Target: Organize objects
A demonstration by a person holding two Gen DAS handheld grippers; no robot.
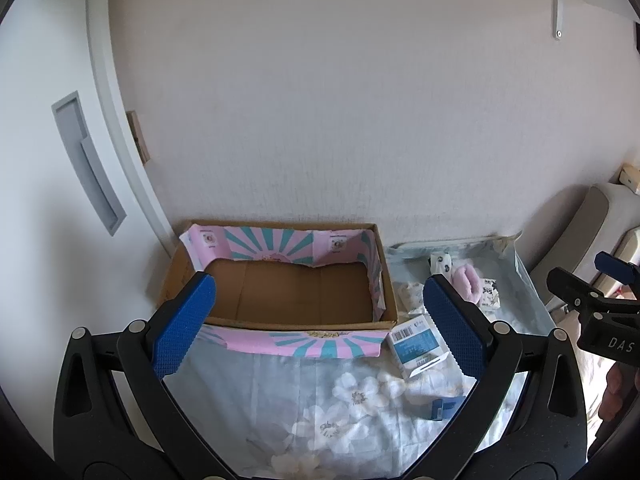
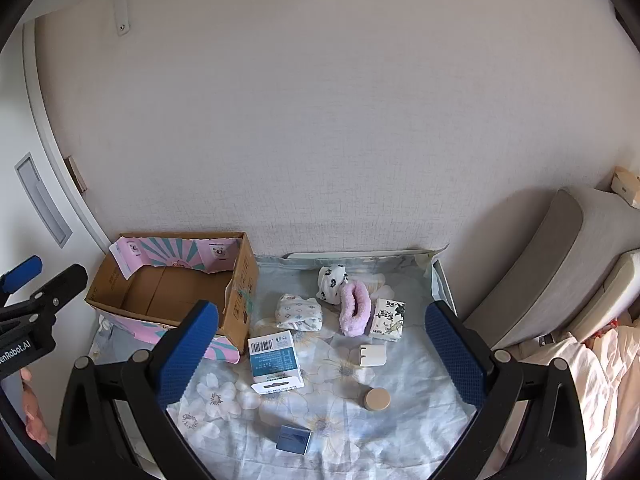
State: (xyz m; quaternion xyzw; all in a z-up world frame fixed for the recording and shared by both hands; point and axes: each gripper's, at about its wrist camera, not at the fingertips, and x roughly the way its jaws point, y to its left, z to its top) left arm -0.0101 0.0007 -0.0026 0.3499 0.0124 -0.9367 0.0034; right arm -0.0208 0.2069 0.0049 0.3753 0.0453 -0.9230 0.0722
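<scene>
Hovering above the floral sheet (image 2: 344,432), the right gripper (image 2: 322,354) had its blue fingers (image 2: 188,356) spread wide, holding and touching nothing. Nearest it lay a small blue box (image 2: 294,439), then a round beige lid (image 2: 377,399), a white charger (image 2: 372,355) and a barcoded white-and-blue box (image 2: 274,360). Farther off sat a folded patterned cloth (image 2: 299,312), a pink fuzzy sock (image 2: 354,313), a tissue pack (image 2: 387,319) and a spotted sock (image 2: 332,278).

The left gripper (image 1: 318,322) was likewise wide open and empty, its fingers (image 1: 182,324) framing the open cardboard box (image 1: 280,292), which stood against the wall (image 1: 340,120) at the sheet's left end, nothing visible inside.
</scene>
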